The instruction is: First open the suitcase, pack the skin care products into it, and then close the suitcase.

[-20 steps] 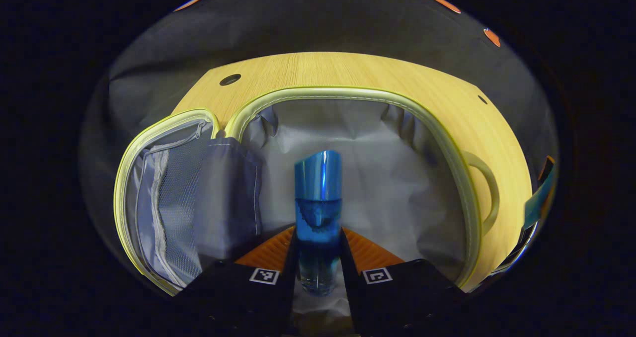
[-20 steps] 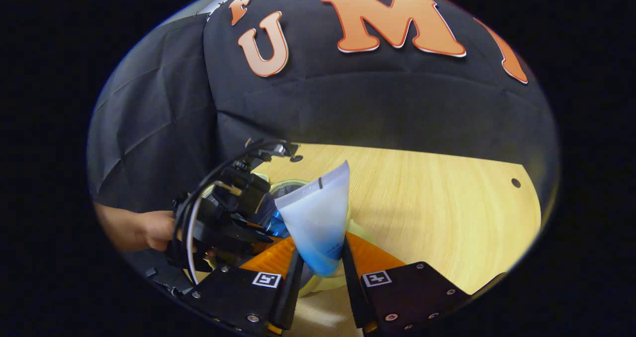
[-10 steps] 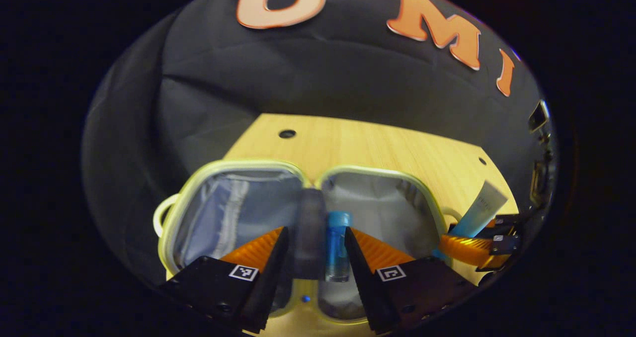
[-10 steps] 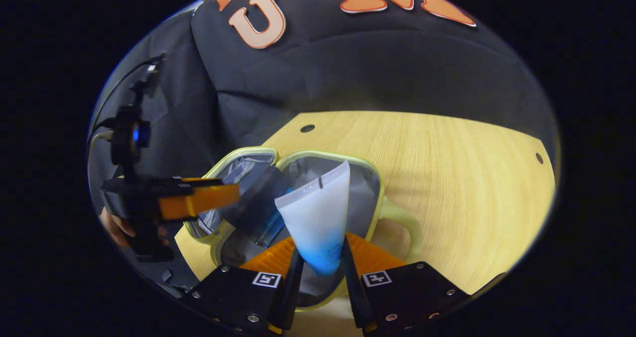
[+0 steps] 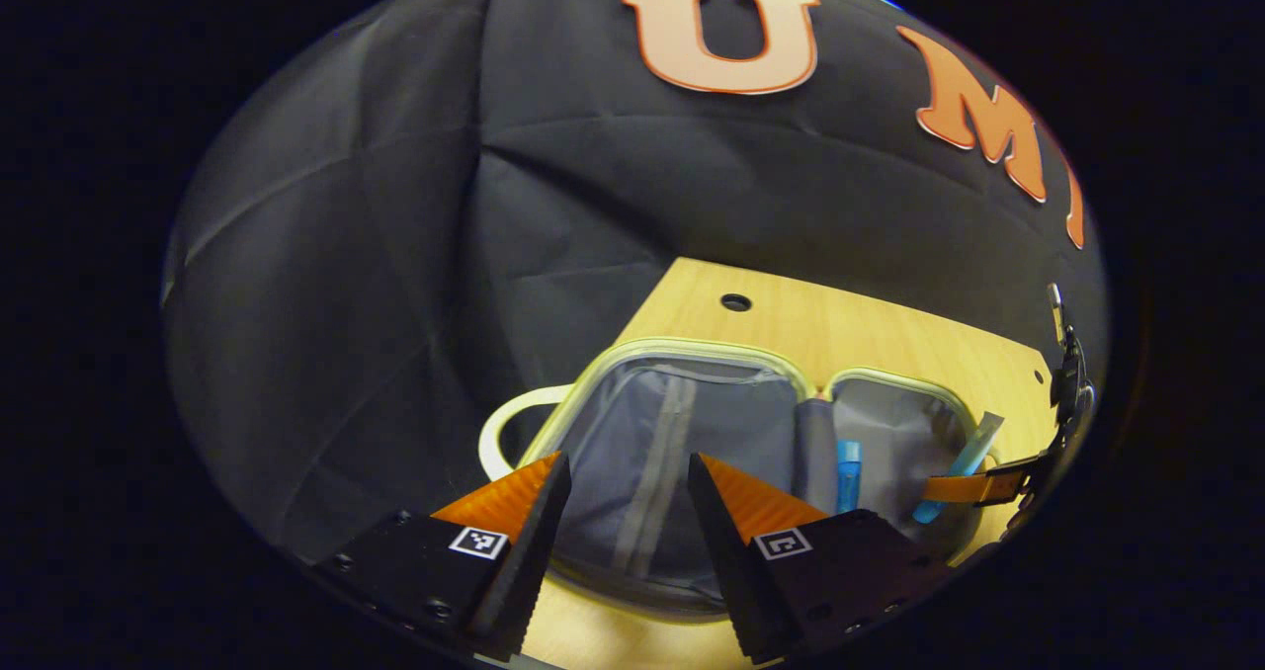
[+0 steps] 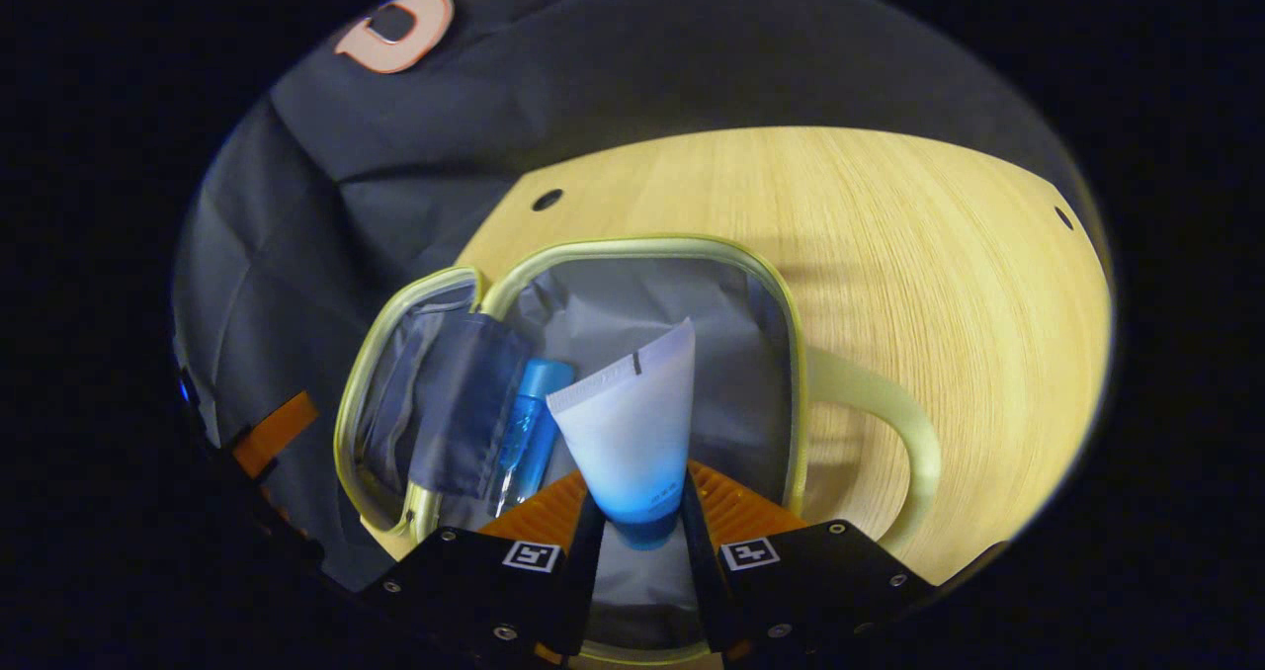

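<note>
Bottle (image 6: pixel 529 423) released; right fingers (image 6: pixel 702 512) on tube (image 6: pixel 632 433)

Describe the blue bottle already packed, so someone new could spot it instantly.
On the wooden table a pale-green-rimmed suitcase lies open. In its right half, against the grey flap by the hinge, lies the blue bottle. It is slim, clear blue and capped, unlike the white tube clamped in the right gripper beside it.

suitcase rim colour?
Pale yellow-green rim around the open suitcase; clearest in the right gripper view.
</note>
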`<state>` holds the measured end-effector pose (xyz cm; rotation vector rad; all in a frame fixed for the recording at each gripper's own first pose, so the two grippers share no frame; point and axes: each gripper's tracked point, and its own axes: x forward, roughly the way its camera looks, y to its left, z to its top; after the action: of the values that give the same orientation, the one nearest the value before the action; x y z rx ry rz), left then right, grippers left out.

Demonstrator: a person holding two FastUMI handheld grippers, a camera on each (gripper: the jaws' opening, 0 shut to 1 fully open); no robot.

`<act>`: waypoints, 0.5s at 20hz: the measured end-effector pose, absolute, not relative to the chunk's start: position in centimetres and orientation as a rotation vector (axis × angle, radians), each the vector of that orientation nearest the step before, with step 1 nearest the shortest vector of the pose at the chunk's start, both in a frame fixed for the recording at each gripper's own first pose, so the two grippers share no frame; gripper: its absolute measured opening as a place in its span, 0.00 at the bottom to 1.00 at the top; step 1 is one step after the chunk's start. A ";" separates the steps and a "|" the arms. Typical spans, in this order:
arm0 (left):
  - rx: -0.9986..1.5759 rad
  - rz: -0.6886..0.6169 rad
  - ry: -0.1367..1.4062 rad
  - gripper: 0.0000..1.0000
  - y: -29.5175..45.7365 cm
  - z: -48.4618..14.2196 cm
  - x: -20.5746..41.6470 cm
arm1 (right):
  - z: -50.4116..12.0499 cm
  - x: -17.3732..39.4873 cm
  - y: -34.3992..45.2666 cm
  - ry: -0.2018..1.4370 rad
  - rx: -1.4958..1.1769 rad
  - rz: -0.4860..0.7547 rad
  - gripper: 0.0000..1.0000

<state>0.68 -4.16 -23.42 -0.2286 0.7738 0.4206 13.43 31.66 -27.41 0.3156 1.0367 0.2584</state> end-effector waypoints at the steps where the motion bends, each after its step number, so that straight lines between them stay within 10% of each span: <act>1: -0.228 0.436 0.777 0.75 -3.4 -23.8 0.0 | -28.0 13.5 31.8 1.064 0.302 0.229 0.45; 10: -0.254 0.560 0.848 0.76 2.5 -28.4 -3.3 | -29.5 13.4 30.6 1.217 0.360 0.045 0.46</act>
<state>-3.34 2.46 -28.45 -0.2541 0.8477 0.5604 13.43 30.55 -29.48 0.3600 1.2171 0.0446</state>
